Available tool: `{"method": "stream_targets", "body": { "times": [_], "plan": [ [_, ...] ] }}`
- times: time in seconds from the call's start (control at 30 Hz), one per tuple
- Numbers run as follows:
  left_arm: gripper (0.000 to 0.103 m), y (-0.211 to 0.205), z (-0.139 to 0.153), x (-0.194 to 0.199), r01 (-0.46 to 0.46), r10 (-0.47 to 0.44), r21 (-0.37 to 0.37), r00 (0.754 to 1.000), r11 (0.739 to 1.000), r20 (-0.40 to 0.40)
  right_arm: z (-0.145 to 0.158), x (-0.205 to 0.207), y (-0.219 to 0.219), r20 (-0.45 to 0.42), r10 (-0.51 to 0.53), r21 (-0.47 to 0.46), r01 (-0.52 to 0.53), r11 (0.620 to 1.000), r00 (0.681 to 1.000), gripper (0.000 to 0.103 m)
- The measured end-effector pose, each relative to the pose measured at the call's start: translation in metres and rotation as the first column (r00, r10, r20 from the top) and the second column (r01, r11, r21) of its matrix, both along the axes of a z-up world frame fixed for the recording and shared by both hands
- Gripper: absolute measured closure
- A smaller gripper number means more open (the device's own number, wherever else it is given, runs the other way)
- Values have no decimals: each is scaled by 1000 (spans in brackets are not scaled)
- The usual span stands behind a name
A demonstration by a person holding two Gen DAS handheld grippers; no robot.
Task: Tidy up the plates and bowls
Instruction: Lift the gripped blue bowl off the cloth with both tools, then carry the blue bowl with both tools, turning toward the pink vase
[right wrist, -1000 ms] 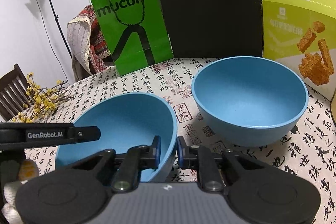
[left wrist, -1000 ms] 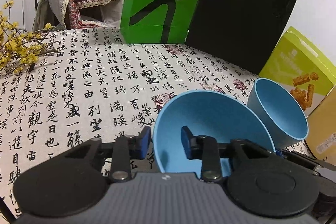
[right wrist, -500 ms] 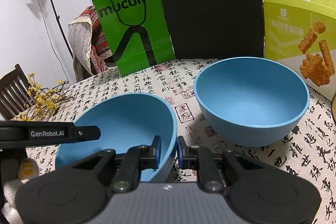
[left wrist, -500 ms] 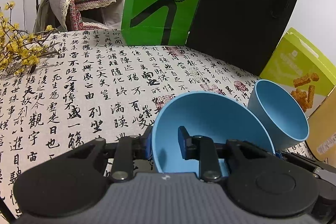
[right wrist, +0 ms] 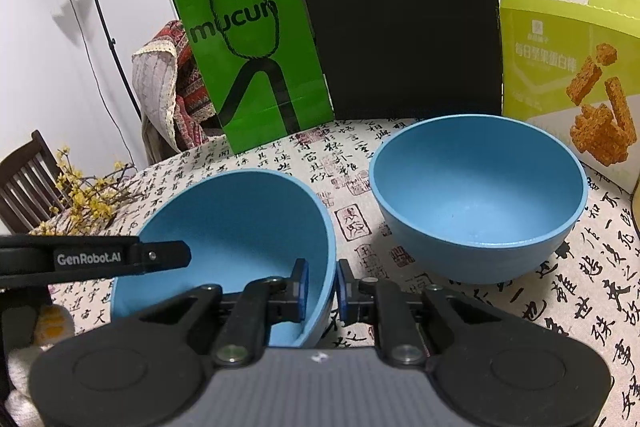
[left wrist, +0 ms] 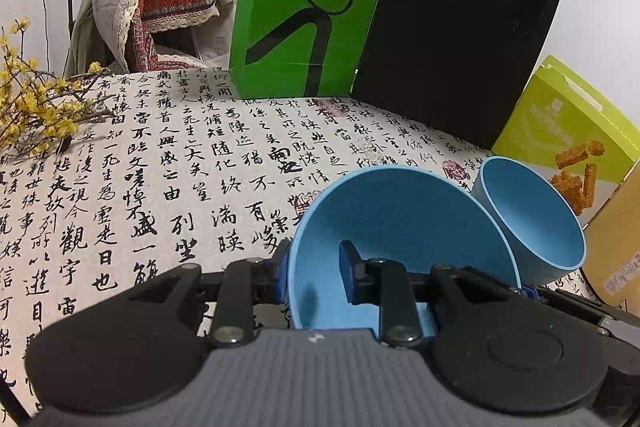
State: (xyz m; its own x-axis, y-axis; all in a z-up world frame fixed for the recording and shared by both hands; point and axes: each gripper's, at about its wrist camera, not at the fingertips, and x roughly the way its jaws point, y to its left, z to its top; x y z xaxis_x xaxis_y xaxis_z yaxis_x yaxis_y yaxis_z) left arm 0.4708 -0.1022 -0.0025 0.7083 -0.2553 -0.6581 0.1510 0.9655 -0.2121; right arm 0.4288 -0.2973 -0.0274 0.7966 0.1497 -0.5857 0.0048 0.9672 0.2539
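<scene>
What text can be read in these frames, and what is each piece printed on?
"mucun": green paper bag.
"GenRobot.AI": left gripper's finger.
Chinese line on the snack box: too blurred to read.
Calligraphy on the tablecloth: too stylised to transcribe.

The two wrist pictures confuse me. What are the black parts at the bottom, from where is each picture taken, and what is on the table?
A person holds a tool with two jaws in each hand; a camera on each looks along them. One picture is from the left gripper, the other from the right gripper. On the tablecloth are two blue bowls, a green bag, a black bag and a snack box behind. The right jaws pinch the rim of the tilted near bowl. The left jaws straddle its opposite rim; whether they press is unclear. The far bowl sits free.
</scene>
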Motion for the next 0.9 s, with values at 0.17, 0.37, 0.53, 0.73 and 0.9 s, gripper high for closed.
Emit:
{"method": "stream_targets", "body": {
  "times": [0.17, 0.37, 0.53, 0.73, 0.9],
  "plan": [
    [77, 0, 5, -3, -3, 3, -1, 1000, 1000, 20, 2, -3, -1, 18, -3, 8, 3, 1000, 1000, 89],
    [77, -1, 8, -6, -1, 1, 3, 999, 1000, 38, 3, -5, -2, 29, -5, 14, 4, 1000, 1000, 89],
    [77, -2, 11, -9, 2, -2, 3, 999, 1000, 51, 3, -7, -3, 35, -8, 20, 7, 1000, 999, 89],
    [77, -3, 12, -9, 5, -6, 7, 998, 1000, 56, 5, -9, -4, 43, -9, 27, 8, 1000, 999, 89],
    [77, -3, 7, -6, 6, -6, 9, 1000, 1000, 29, 3, -5, -4, 18, -9, 31, 9, 999, 1000, 89]
  ]
}}
